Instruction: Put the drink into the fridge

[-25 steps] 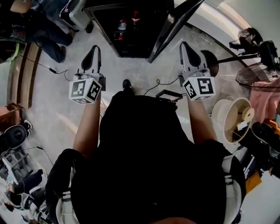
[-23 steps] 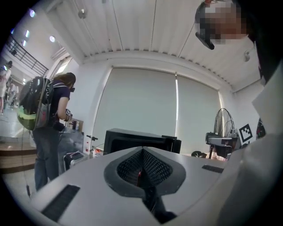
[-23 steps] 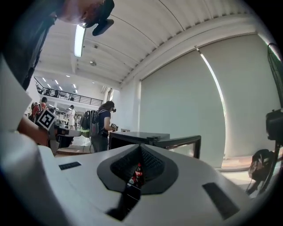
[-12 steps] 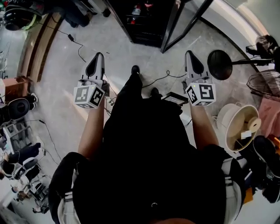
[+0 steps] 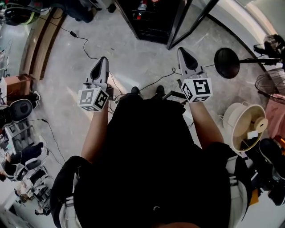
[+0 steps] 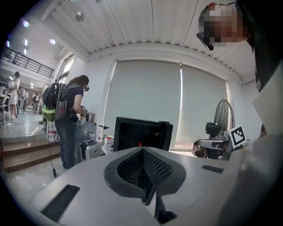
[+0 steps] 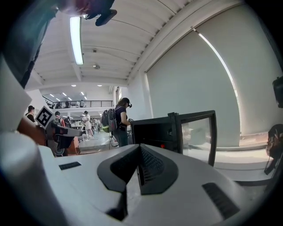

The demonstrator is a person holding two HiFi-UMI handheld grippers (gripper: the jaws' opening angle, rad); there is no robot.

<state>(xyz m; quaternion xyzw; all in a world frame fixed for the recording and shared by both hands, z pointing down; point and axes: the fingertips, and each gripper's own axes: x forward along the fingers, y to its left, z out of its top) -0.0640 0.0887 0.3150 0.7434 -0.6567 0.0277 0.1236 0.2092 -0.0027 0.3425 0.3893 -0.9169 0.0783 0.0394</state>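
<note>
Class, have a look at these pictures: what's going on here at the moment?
A person stands on the floor holding a gripper in each hand. The left gripper and the right gripper both have their jaws together, with nothing between them. Ahead stands a small black fridge with its glass door swung open. Bottles show inside it. Neither gripper touches the fridge or holds a drink.

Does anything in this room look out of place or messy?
The glass door of the black fridge stands wide open, and thin black cables trail loose across the grey floor near the person's feet. Nothing looks spilled or broken.
</note>
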